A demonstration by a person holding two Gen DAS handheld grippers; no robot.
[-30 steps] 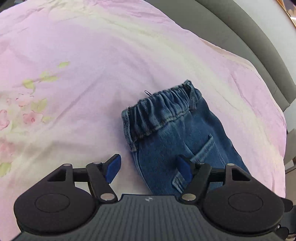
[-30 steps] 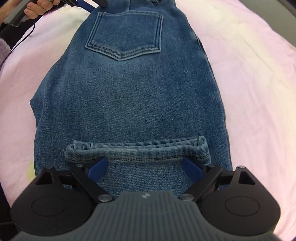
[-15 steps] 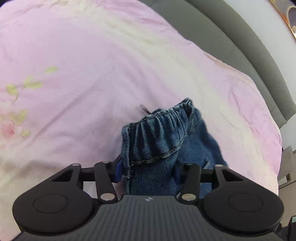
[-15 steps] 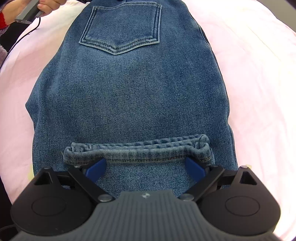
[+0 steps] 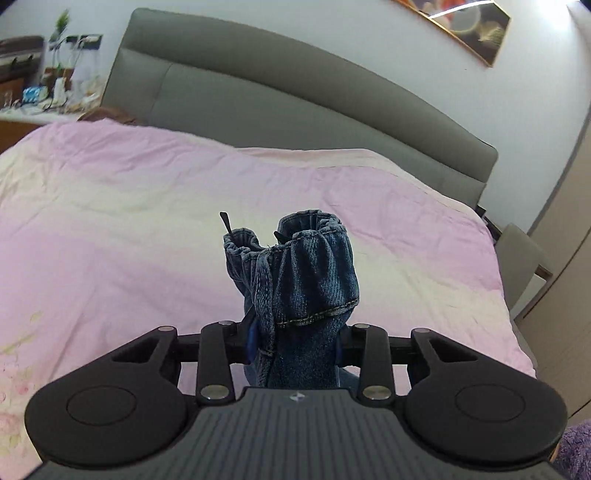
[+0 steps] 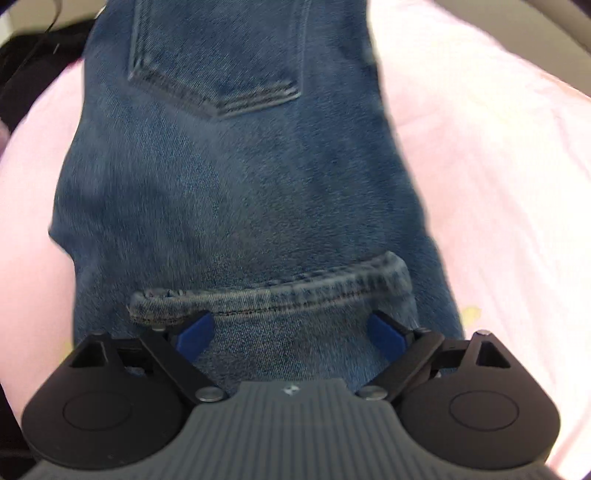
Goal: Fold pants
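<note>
Blue denim pants rise bunched from my left gripper, whose jaws are closing and press on the gathered elastic waistband, held up above the pink bed cover. In the right wrist view the pants stretch away, their back pocket near the top. A leg hem lies folded across them just ahead of my right gripper. Its jaws stand wide and are closing slightly, with denim between the blue pads, which do not press on it.
A grey padded headboard runs behind the bed. A cluttered nightstand stands at the far left, and a grey chair and a framed picture are at the right. Dark clothing shows at the upper left.
My left gripper closed on the waistband and lifted it off the bed, tilting up so the headboard shows. The right gripper crept a little forward over the hem and stayed wide.
</note>
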